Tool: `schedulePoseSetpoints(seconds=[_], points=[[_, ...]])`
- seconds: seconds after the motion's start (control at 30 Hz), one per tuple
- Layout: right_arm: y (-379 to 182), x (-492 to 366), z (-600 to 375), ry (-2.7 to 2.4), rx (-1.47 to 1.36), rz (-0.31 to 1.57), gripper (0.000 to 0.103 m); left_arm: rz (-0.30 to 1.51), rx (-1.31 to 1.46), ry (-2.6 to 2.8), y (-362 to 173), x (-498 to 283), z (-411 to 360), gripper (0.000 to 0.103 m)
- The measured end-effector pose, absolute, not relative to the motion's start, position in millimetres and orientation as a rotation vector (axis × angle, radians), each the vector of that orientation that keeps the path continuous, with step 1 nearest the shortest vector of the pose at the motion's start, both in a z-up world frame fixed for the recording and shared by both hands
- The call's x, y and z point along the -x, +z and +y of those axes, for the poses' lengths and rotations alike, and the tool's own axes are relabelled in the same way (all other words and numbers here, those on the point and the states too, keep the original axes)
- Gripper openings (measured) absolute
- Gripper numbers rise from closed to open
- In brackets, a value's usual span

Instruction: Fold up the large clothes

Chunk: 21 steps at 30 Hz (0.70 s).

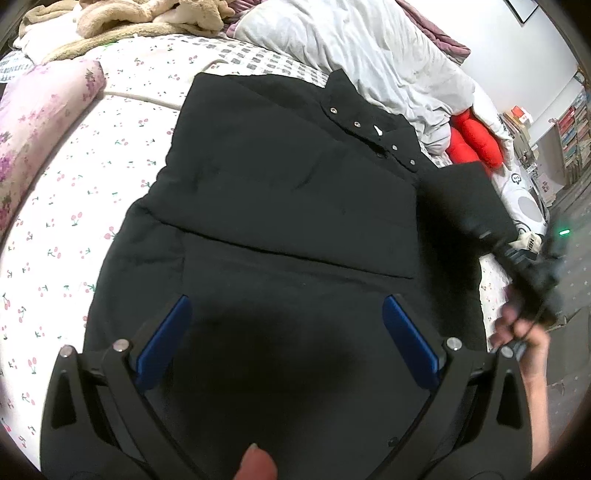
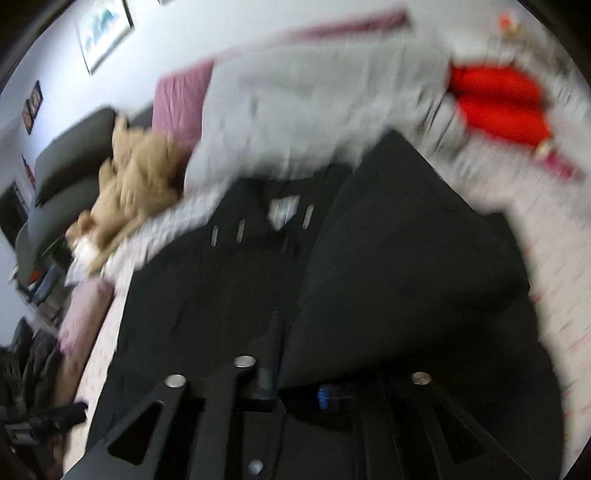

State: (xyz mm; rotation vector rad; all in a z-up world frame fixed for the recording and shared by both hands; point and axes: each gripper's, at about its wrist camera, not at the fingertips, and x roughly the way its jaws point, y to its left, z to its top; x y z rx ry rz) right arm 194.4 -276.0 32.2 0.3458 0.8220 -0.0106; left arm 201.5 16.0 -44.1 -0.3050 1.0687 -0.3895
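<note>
A large black padded jacket [image 1: 280, 192] lies flat on the bed, its snap-button placket toward the far right. My left gripper [image 1: 286, 332] hovers open over the jacket's near part, its blue pads [image 1: 162, 339] wide apart and empty. My right gripper [image 1: 480, 236] shows at the right in the left wrist view, holding a black sleeve [image 1: 461, 195] lifted off the bed. In the blurred right wrist view the right gripper [image 2: 291, 369] is shut on that sleeve [image 2: 399, 266], which drapes over the jacket body [image 2: 207, 280].
The bed sheet [image 1: 74, 206] is white with small cherries. A pink floral pillow [image 1: 33, 122] lies at the left. A beige plush blanket [image 1: 122, 22], a grey-white duvet [image 1: 354, 51] and a red cushion [image 1: 472, 140] lie at the far side. Bookshelves [image 1: 572, 129] stand beyond the bed.
</note>
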Motion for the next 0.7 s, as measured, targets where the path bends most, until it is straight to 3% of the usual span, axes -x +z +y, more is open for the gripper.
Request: schedulePoseSetpoints(seconds=[0.03, 0.1, 0.13, 0.37, 0.53, 0.63, 0.7], points=[[16, -200, -274, 0.025, -0.378, 0.876, 0.027, 1.068, 0.305, -0.387, -44, -202, 16, 0.102], [-13, -204, -274, 0.082, -0.440, 0.968, 0.055, 1.065, 0.298, -0.379, -45, -203, 19, 0.102], [-20, -202, -275, 0.099, -0.474, 0.975, 0.078, 1.062, 0.292, -0.376, -44, -203, 19, 0.102], [6, -162, -300, 0.158, -0.634, 0.872, 0.081, 0.973, 0.205, -0.348, -35, -205, 7, 0.102], [25, -121, -339, 0.024, -0.685, 0.738, 0.081, 0.950, 0.287, -0.468, -38, -226, -18, 0.101], [22, -111, -366, -0.154, -0.634, 0.724, 0.081, 0.974, 0.300, -0.496, -55, -245, -42, 0.092], [17, -109, -385, -0.218, -0.613, 0.733, 0.081, 1.021, 0.304, -0.505, -73, -261, -59, 0.075]])
